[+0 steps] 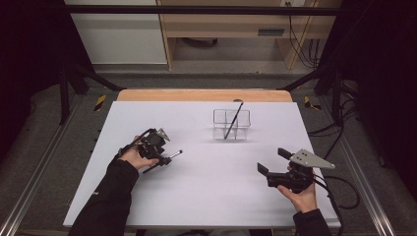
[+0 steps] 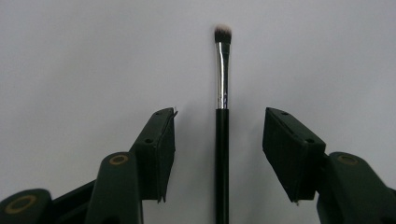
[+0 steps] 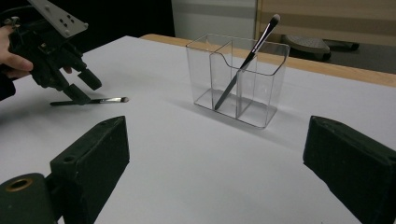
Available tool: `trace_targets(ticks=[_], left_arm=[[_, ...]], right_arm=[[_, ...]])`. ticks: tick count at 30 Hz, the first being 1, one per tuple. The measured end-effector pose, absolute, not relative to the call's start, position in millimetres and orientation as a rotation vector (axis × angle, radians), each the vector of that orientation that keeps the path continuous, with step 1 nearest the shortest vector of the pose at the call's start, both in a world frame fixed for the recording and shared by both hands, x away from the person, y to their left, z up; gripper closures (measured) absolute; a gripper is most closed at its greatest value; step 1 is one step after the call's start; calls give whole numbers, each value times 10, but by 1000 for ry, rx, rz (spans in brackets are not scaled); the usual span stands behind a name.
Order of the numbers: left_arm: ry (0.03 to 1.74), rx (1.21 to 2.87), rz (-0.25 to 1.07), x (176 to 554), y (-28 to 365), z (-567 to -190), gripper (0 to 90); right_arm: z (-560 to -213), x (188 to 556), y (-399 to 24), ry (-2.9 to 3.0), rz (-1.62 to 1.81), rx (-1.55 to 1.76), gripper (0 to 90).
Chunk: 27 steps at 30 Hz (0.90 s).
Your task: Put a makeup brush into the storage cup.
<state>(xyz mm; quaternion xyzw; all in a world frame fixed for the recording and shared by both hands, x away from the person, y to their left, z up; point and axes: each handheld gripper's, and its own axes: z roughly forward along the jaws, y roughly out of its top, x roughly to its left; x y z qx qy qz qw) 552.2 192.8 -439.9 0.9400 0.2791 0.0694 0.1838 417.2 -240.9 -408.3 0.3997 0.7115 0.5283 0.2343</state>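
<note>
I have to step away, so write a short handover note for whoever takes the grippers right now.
Left gripper: open, jaws either side of the makeup brush lying flat on the white table, pads clear of it.
Right gripper: open, empty, on the table's right side.
Clear organizer: far centre, with one brush leaning in a compartment.
Done: one brush stowed.
Left: probably grip the lying brush and put it in the organizer.

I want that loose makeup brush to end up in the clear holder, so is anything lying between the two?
Nothing visible does. The makeup brush lies flat between the open jaws of the left gripper, and bare white table runs from it to the clear holder, where another brush already leans.
</note>
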Motion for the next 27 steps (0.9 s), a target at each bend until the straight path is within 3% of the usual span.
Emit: trace_targets(ticks=[15, 27], left_arm=[[809, 2726, 132, 5522, 1909, -4445, 696], [790, 2767, 141, 5472, 1844, -4440, 812]], right_arm=[[-4082, 4173, -2410, 1959, 1453, 1096, 73], [-4075, 4170, -2405, 1957, 1455, 1094, 73]])
